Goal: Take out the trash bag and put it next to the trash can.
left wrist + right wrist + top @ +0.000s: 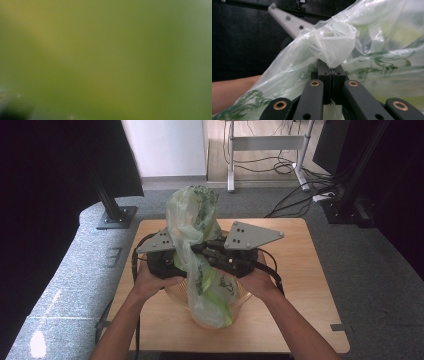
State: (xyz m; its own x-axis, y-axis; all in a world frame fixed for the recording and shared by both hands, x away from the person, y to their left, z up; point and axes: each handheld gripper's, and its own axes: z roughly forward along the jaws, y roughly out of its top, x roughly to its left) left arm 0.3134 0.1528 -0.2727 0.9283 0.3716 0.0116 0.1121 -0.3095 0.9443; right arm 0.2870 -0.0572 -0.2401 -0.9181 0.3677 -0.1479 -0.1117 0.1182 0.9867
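1. Right gripper (331, 68) fingers (324, 75) clenched on plastic bag (197, 245) film bunched just above them.
2. Left gripper (167, 260): buried in film, grip impossible to tell.
3. Bag over basket (240, 300) below; apparently partway fitted.

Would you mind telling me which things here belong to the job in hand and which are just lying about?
In the job:
- thin translucent green-printed plastic bag
- clear round plastic bin it stands in
- left gripper pressed against the bag
- right gripper, shut on a fold of the bag

Lying about:
- grey metal desk frame beyond the table
- black cables on the floor
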